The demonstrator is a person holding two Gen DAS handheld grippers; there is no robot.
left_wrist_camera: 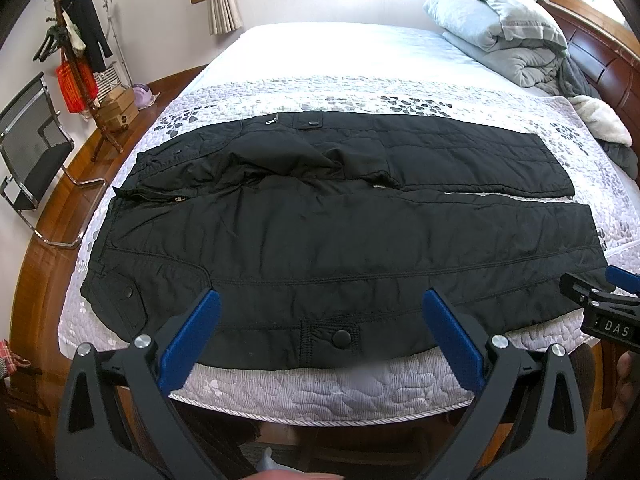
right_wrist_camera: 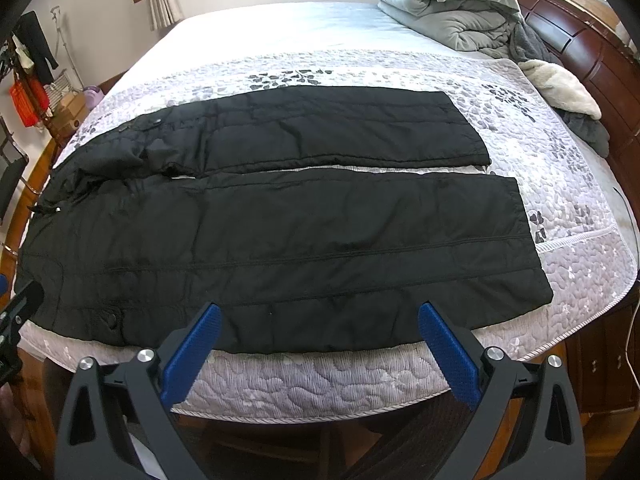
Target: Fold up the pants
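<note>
Black padded pants (left_wrist_camera: 320, 232) (right_wrist_camera: 280, 220) lie spread flat across the quilted bed cover, waist to the left and both legs running right with a narrow gap between them. The crotch area is rumpled. My left gripper (left_wrist_camera: 320, 300) hangs open above the near edge of the pants, close to the waist end, nothing between its blue pads (left_wrist_camera: 192, 336). My right gripper (right_wrist_camera: 319, 312) is open too, above the near leg's lower edge; its blue pads (right_wrist_camera: 448, 352) are empty. The right gripper (left_wrist_camera: 600, 300) also shows at the right edge of the left wrist view.
The bed's grey patterned cover (left_wrist_camera: 320, 384) ends just below the pants. A folded grey duvet (left_wrist_camera: 500, 28) and a dark wooden headboard (right_wrist_camera: 580, 40) sit at the far right. A coat stand (left_wrist_camera: 76, 52), boxes and a chair (left_wrist_camera: 32, 148) stand on the wooden floor at left.
</note>
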